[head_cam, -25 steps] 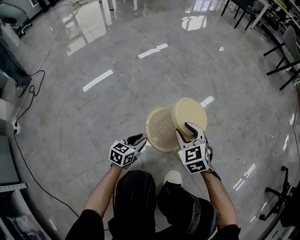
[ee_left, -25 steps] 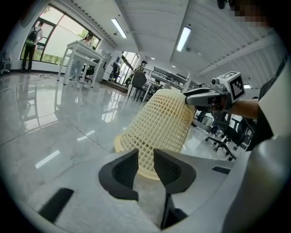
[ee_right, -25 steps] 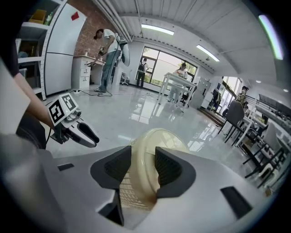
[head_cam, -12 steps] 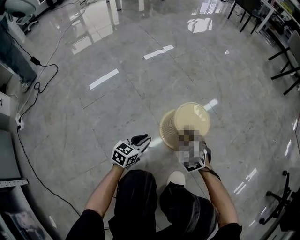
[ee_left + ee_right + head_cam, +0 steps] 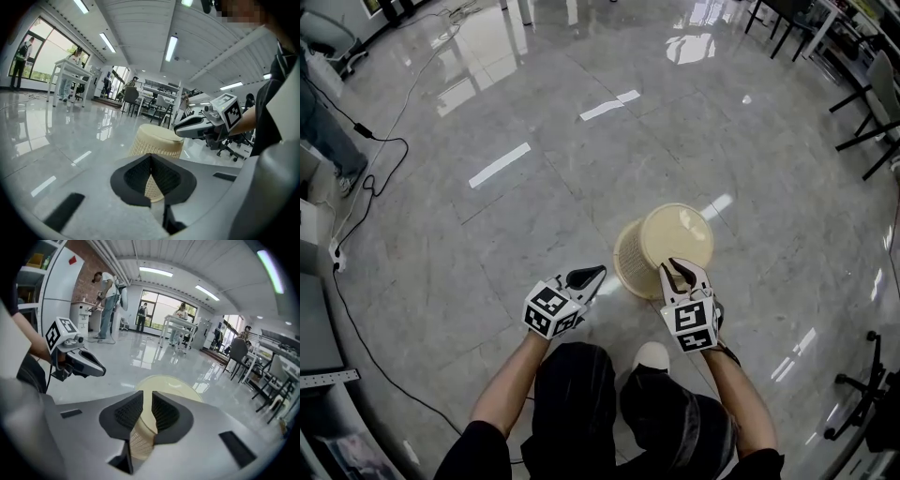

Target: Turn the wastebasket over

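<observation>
Found jaws of left gripper (image 5: 593, 273) pressed together on nothing. Found jaws of right gripper (image 5: 679, 268) closing, at a narrow slit, pads clear of anything; saw only wastebasket (image 5: 676, 234) through the slit, beyond the tips. Located wastebasket standing on floor (image 5: 534, 187), closed base up, mouth down, long axis upright. Placed it just ahead of right gripper's tips, at near edge of base; touching or just short, cannot settle which. Placed left gripper off to its left, apart from mesh wall, pointing roughly toward it. Judged right gripper the nearer. Judged flip complete if mouth-down was the aim; otherwise would call for a grip on the wall and a roll about a level axis.
</observation>
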`<state>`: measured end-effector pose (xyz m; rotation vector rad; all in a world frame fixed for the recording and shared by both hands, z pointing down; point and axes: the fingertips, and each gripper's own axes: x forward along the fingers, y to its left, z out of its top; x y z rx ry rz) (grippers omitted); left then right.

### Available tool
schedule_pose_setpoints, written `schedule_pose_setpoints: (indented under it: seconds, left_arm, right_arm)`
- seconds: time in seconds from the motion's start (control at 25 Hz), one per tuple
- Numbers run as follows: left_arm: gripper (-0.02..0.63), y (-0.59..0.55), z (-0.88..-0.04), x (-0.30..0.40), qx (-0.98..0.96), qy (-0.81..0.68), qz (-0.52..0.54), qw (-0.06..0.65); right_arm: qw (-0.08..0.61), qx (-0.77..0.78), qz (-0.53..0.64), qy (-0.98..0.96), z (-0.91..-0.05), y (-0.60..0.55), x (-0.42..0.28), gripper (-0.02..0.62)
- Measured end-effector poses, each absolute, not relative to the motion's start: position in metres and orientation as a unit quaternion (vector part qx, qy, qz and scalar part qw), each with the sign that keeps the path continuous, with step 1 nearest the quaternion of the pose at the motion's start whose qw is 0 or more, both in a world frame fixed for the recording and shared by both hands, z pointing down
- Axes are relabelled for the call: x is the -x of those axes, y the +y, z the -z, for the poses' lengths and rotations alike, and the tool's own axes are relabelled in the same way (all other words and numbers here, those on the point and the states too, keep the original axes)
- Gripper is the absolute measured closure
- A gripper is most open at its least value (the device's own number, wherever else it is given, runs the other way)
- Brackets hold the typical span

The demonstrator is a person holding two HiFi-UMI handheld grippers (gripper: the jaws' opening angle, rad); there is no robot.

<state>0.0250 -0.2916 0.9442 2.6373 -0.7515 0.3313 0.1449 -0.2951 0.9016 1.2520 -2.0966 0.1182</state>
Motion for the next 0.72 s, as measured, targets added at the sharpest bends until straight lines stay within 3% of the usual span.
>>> schedule_pose_setpoints:
  seconds: [0.36, 0.72]
  left_arm:
    - [0.598, -0.299, -0.89, -0.082, -0.955, -0.249, -0.059, 0.149]
    - [0.598, -0.308, -0.778, -0.111, -0.956, -0.247, -0.077, 0.138]
  right_arm:
    - [0.241, -0.555, -0.125, -0.787, -0.865, -0.289, -0.204, 0.583]
    - [0.222, -0.562, -0.134, -0.786, -0.752, -0.289, -0.235, 0.584]
